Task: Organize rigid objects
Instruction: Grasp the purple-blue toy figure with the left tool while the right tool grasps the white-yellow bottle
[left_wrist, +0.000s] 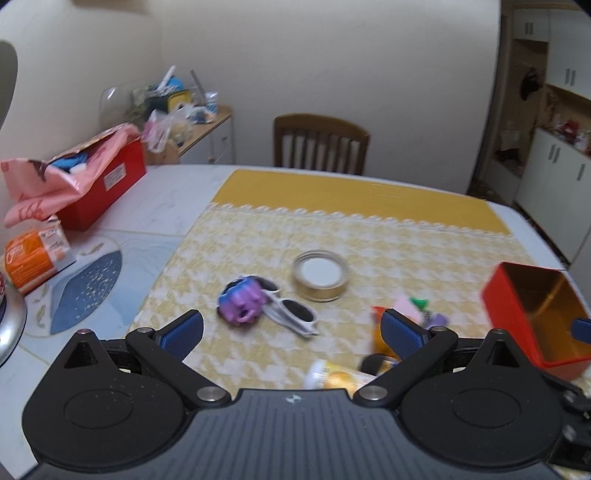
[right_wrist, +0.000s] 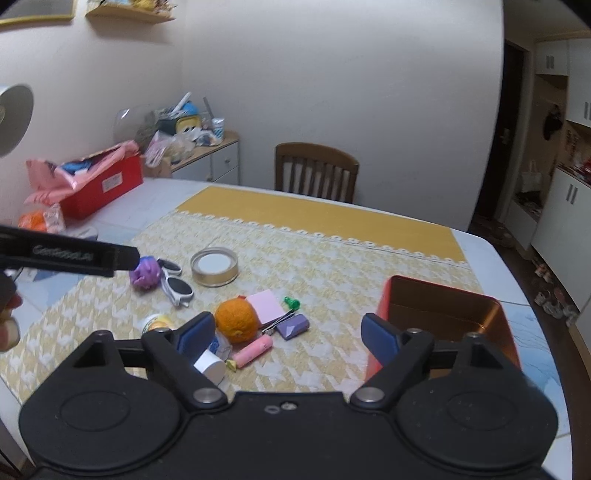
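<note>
On the yellow patterned cloth lie a purple toy, white sunglasses, a round gold-rimmed lid, an orange, a pink notepad, a green pin, a purple block, a pink tube and a yellow-labelled cup. An open red tin stands at the right. My left gripper is open and empty above the toy and sunglasses. My right gripper is open and empty between the pile and the tin.
A red box with pink wrapping and an orange packet sit at the table's far left. A wooden chair stands behind the table. A cluttered side cabinet is at the back left. White cupboards are at the right.
</note>
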